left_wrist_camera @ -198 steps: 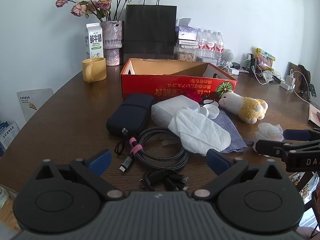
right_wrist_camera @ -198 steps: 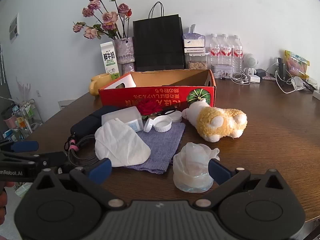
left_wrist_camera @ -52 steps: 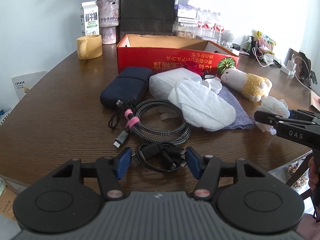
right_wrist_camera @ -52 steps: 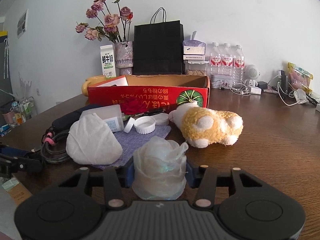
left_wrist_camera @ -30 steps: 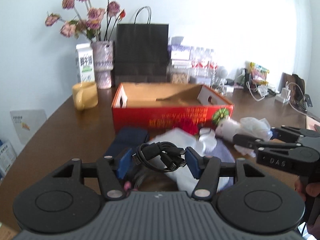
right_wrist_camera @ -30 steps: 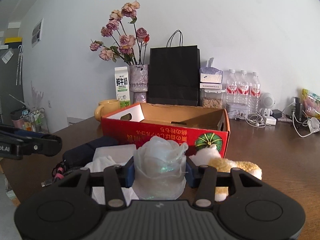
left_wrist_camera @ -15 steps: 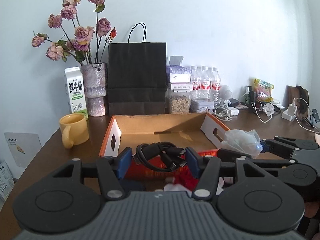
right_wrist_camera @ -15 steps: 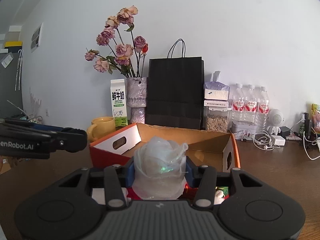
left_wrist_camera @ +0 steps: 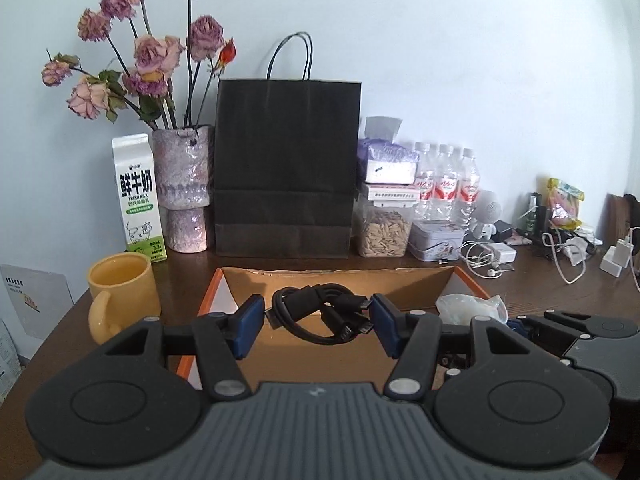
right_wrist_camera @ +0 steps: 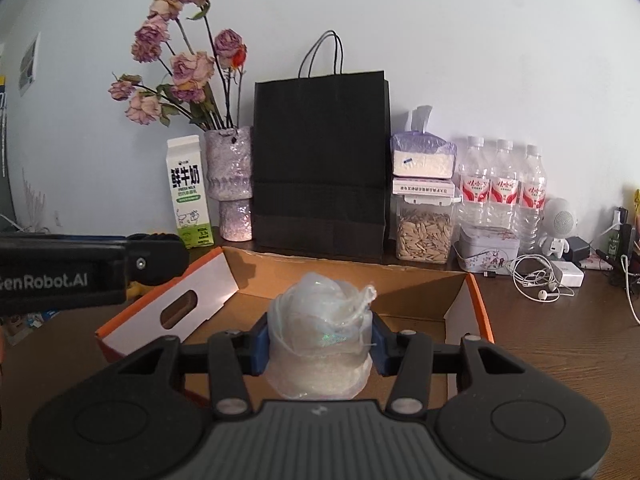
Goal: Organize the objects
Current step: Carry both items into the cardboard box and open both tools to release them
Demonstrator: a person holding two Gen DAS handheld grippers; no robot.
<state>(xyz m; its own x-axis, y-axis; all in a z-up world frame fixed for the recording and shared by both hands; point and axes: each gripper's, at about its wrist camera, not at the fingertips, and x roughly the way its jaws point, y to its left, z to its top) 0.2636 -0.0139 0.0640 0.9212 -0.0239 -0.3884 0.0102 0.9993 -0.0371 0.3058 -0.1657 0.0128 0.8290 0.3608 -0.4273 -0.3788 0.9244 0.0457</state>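
My left gripper [left_wrist_camera: 316, 320] is shut on a coiled bundle of black cables [left_wrist_camera: 320, 314], held in the air over the open cardboard box [left_wrist_camera: 344, 276] with orange edges. In the right wrist view my right gripper [right_wrist_camera: 318, 344] is shut on a crumpled clear plastic bag [right_wrist_camera: 320, 336], also above the same box [right_wrist_camera: 424, 284]. The bag [left_wrist_camera: 468, 308] and the right gripper's body show at the right of the left wrist view. The left gripper's arm crosses the left edge of the right wrist view.
Along the wall stand a black paper bag [left_wrist_camera: 286, 164], a vase of dried roses [left_wrist_camera: 182, 184], a milk carton [left_wrist_camera: 138, 196], a seed jar [left_wrist_camera: 384, 230] and water bottles [left_wrist_camera: 446, 184]. A yellow mug [left_wrist_camera: 120, 292] sits left of the box. Chargers and earphones [right_wrist_camera: 536, 276] lie right.
Both grippers rose off the table with the cables and the plastic bag and moved forward over the box. The loose items on the table dropped out of view.
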